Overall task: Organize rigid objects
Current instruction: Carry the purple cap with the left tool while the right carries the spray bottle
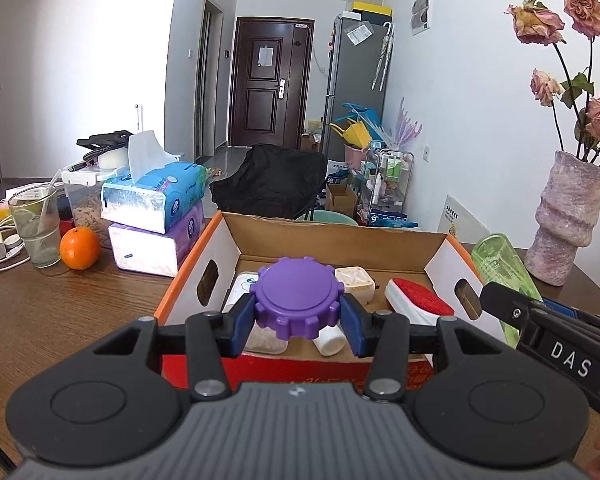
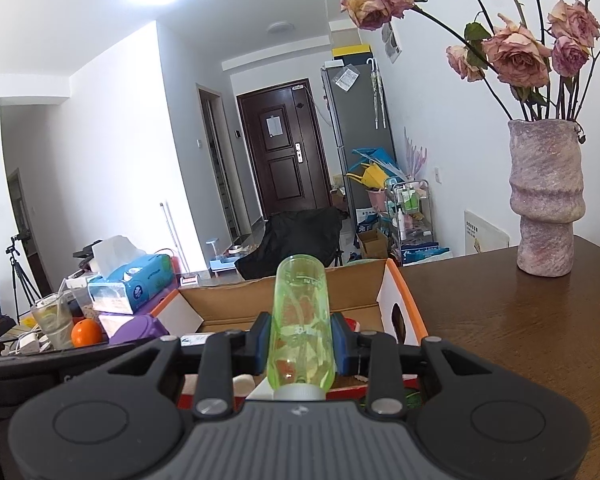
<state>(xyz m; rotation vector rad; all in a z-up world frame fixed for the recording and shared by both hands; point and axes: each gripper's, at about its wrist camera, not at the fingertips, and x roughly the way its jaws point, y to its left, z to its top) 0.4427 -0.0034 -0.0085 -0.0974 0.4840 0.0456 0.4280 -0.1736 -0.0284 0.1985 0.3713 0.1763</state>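
Left wrist view is showing your left tongs (image 1: pixel 299 322) clenching a purple notched lid (image 1: pixel 296 302) by its rim, hovering over the near edge of the cardboard box (image 1: pixel 332 240) on the bench (image 1: pixel 60 320). Inside the box a white square piece (image 1: pixel 356 278) and a red-topped white block (image 1: pixel 418 300) are already lying, with more white items under the lid. You are probably carrying the lid in, so aim for the bare floor left of centre and lower it flat before letting go; otherwise it may be landing on the white pieces and tipping. Further right, your right tongs (image 2: pixel 300 344) are gripping a green translucent bottle (image 2: pixel 300 320) across its body, cap end toward you, above the box's right half. Keep it clear of the orange-edged side wall (image 2: pixel 404 304), and lay it lengthwise beside the red block so it is not rolling.
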